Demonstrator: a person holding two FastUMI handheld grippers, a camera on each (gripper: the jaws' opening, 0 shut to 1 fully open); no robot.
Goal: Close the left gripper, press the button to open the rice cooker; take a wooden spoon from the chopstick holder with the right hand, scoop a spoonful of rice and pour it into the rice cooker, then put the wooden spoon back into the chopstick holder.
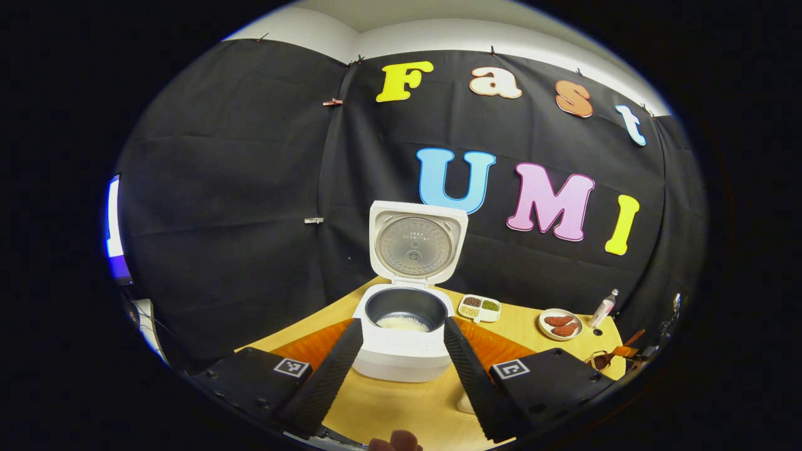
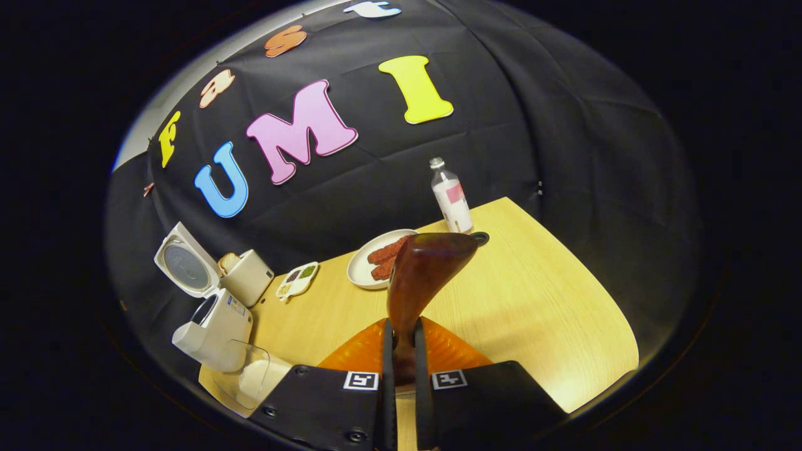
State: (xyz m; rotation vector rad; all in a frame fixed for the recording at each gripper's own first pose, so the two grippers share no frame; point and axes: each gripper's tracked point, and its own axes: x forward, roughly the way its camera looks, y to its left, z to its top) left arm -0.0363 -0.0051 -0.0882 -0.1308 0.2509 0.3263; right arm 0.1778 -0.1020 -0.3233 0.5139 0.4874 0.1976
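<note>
The white rice cooker [image 1: 401, 351] stands open on the table with its lid [image 1: 415, 244] upright, and some white rice lies in the dark inner pot [image 1: 404, 308]. My left gripper [image 1: 402, 332] is open, its fingers framing the cooker from the near side without touching it. My right gripper [image 2: 401, 329] is shut on the handle of the wooden spoon [image 2: 429, 260], whose reddish-brown bowl points up and away over the table. No rice shows on the spoon's visible face. The cooker [image 2: 213, 326] sits far left of the spoon, with a clear bowl of rice [image 2: 250, 376] beside it.
A plate of red sausages [image 1: 561, 324] [image 2: 382, 260], a compartment dish of grains [image 1: 479, 308] [image 2: 297, 280] and a small bottle [image 1: 603, 308] [image 2: 452, 197] stand toward the table's back. A white boxy appliance [image 2: 247, 272] sits behind the cooker. A holder with wooden utensils [image 1: 608, 358] is at the right edge.
</note>
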